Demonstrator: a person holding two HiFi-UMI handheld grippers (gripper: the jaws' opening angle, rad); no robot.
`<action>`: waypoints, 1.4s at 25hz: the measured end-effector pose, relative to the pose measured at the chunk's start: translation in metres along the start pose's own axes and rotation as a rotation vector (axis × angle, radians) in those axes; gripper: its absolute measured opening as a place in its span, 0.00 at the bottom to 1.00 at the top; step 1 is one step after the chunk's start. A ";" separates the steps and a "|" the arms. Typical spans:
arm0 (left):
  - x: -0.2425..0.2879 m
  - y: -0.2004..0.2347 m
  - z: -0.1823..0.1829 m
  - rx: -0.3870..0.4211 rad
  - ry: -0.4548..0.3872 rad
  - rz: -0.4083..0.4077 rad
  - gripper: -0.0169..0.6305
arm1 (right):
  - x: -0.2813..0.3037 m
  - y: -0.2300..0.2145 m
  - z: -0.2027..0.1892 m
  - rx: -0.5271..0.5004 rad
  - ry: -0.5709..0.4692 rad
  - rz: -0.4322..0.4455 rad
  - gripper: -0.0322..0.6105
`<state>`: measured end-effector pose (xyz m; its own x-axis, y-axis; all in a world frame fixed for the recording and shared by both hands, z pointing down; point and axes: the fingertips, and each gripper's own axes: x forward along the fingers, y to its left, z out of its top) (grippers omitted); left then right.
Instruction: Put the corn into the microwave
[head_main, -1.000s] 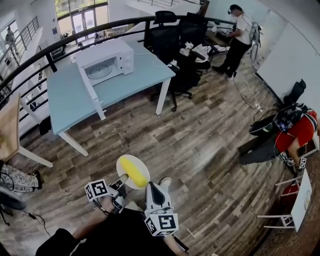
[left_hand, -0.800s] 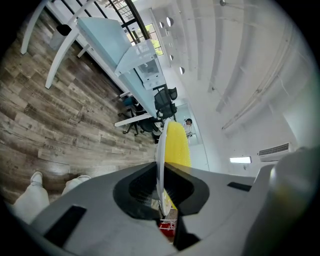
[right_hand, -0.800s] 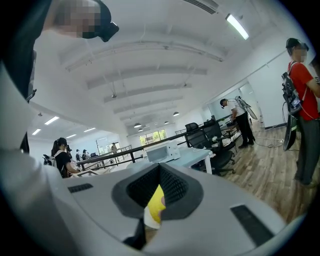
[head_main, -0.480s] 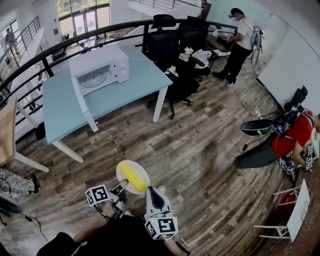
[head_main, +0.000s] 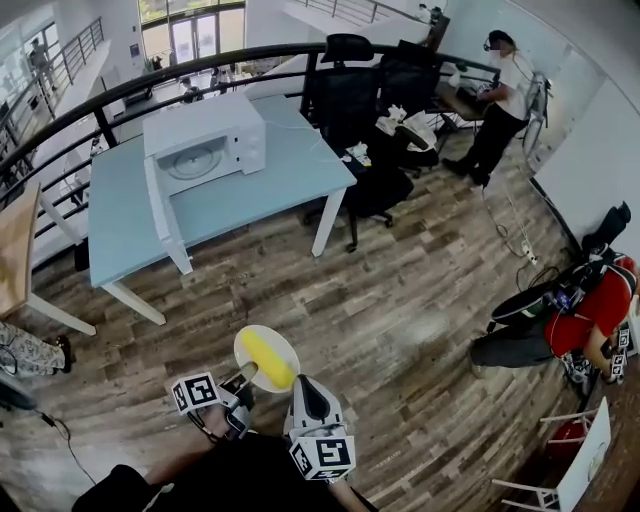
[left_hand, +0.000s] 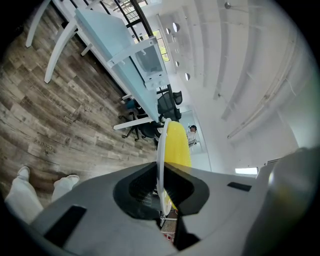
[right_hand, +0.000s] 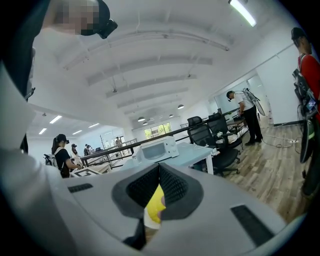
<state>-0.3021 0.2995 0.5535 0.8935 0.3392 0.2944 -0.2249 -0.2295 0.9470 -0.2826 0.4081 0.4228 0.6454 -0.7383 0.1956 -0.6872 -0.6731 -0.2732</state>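
A yellow corn cob (head_main: 265, 358) lies on a small white plate (head_main: 252, 345) held over the wooden floor. My left gripper (head_main: 243, 378) is shut on the plate's near rim. In the left gripper view the plate (left_hand: 161, 150) shows edge-on between the jaws, with the corn (left_hand: 178, 145) on its right side. My right gripper (head_main: 300, 381) rides beside the plate, shut with nothing in it; its view shows the tips (right_hand: 159, 170) meeting. Farther ahead, the white microwave (head_main: 205, 140) stands on a light blue table (head_main: 270, 190) with its door (head_main: 162, 205) swung open.
Black office chairs (head_main: 345, 85) crowd the table's right end. A person (head_main: 505, 90) stands at a desk at the back right, and another in red (head_main: 590, 310) crouches at the right. A wooden desk (head_main: 15, 250) is at the left, and a dark railing (head_main: 120, 85) runs behind the table.
Both grippers and the plate with the corn have travelled across the floor toward the table. The left grip on the plate is unchanged, and the right gripper stays shut.
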 end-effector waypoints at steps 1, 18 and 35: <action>0.006 -0.002 0.001 -0.003 -0.006 -0.001 0.07 | 0.003 -0.005 0.004 -0.001 0.006 0.005 0.06; 0.094 -0.038 0.022 -0.038 -0.165 0.015 0.07 | 0.057 -0.097 0.055 -0.047 -0.002 0.153 0.06; 0.126 -0.045 0.023 -0.072 -0.293 0.040 0.07 | 0.079 -0.126 0.058 -0.062 0.025 0.303 0.07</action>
<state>-0.1707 0.3317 0.5446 0.9551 0.0509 0.2918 -0.2798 -0.1684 0.9452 -0.1258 0.4371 0.4181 0.4007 -0.9059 0.1372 -0.8663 -0.4233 -0.2652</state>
